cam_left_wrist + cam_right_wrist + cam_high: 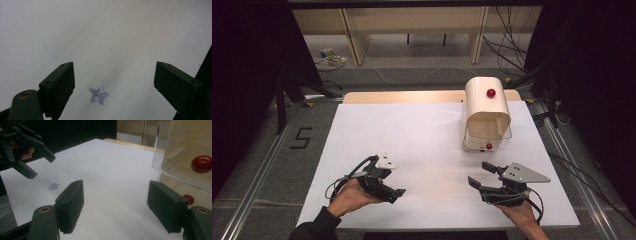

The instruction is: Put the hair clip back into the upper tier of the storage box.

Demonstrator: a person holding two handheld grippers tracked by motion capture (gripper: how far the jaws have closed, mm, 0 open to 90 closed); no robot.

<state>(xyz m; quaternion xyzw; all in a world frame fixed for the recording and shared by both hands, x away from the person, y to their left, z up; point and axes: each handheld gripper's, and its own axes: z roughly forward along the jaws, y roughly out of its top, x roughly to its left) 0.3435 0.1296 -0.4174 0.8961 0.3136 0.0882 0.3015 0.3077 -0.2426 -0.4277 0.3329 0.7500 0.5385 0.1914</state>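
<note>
White paper covered the counter (432,135), and on it lay a small lilac star-shaped hair clip (98,95), flat, just below the left gripper (115,82), whose fingers (58,85) stood wide apart with nothing between them. The right gripper (120,207) also gaped empty near the domed box (486,115). Light, thin and springy, the clip would likely slide; pinching across two opposite points seemed safest.

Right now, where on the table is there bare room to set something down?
The white table is bare across its left and middle, from the far edge down to the left gripper. Near that gripper lies a small purple star clip. The right far corner is taken by the cream box.
</note>
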